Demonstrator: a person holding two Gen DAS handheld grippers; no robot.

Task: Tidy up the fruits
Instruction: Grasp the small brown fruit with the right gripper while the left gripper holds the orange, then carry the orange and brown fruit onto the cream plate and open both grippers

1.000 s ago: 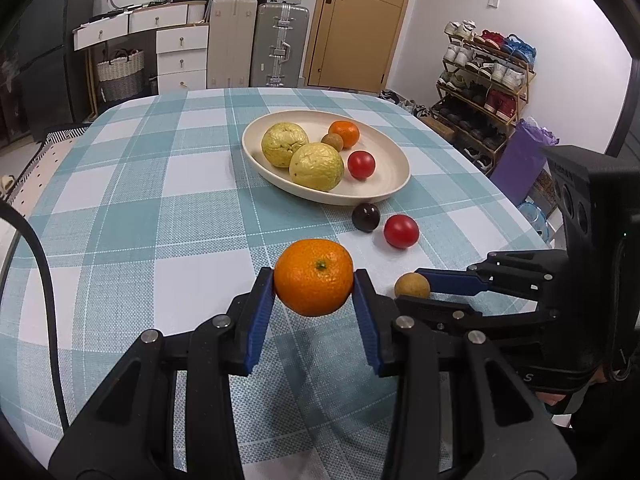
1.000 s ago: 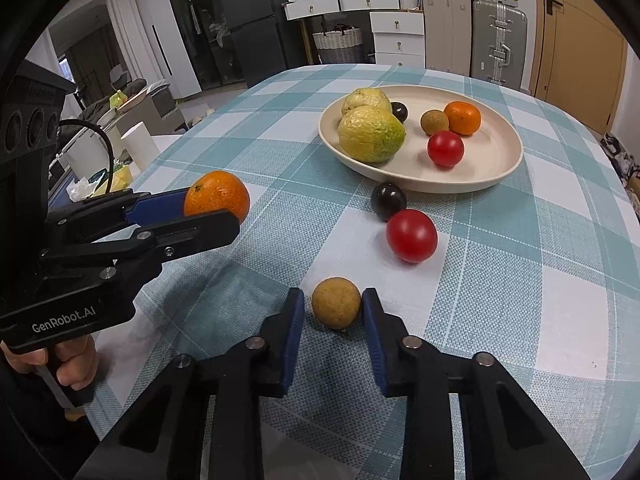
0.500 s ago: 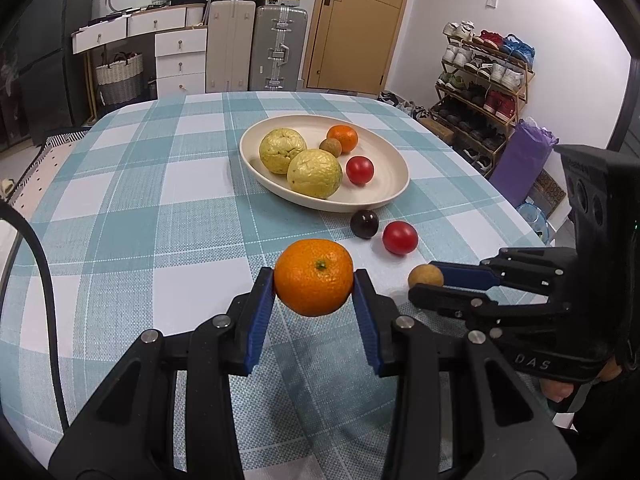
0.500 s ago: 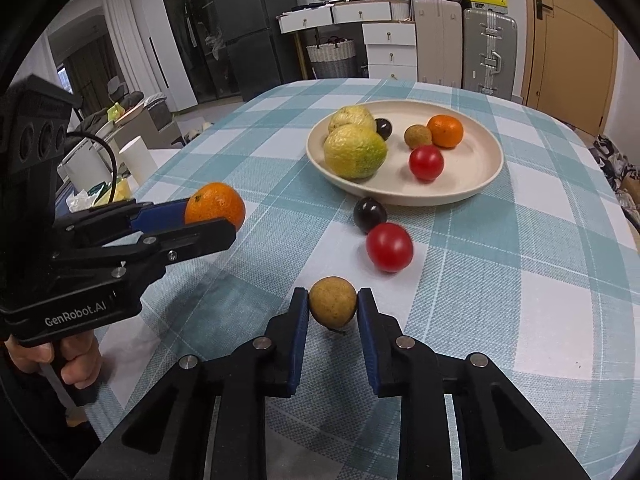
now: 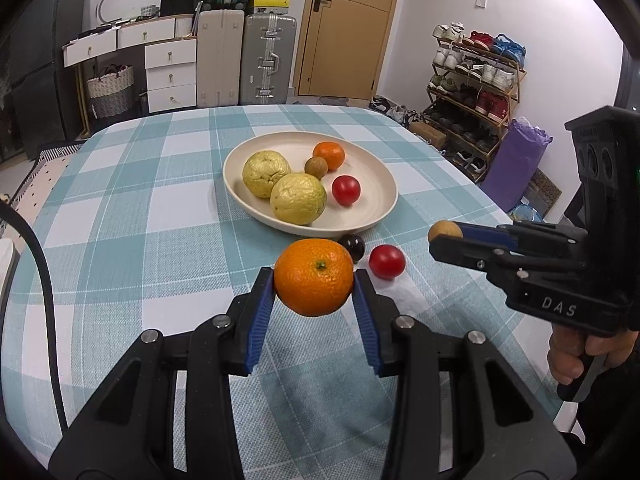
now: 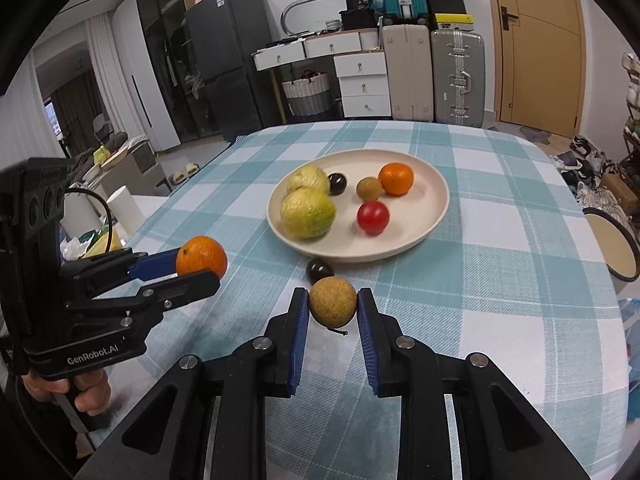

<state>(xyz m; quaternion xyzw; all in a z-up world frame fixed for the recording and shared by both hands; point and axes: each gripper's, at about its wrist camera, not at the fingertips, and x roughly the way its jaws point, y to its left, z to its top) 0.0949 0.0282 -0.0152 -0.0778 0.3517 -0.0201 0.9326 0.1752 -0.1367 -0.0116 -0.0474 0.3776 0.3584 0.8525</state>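
My left gripper point(image 5: 314, 280) is shut on an orange point(image 5: 314, 277) and holds it above the checked tablecloth, short of the cream plate point(image 5: 380, 184). My right gripper point(image 6: 333, 300) is shut on a small tan round fruit point(image 6: 333, 301), lifted clear of the cloth. The plate point(image 6: 430, 200) carries two yellow-green fruits, an orange, a small brown fruit, a red tomato and a dark plum. In front of the plate a dark plum point(image 5: 354, 246) and a red tomato point(image 5: 386, 261) lie on the cloth. In the right wrist view that tomato is hidden behind the held fruit.
The table's right edge falls off toward a shoe rack point(image 5: 476, 80) and a purple bag point(image 5: 514, 160). A round stool point(image 6: 612, 240) stands by the right edge. Suitcases and white drawers point(image 5: 170, 72) line the far wall. A hand point(image 5: 576, 352) grips each tool's handle.
My right gripper has risen with the tan fruit, lifting it off the cloth and nearer the plate. The left gripper has stayed put with the orange.
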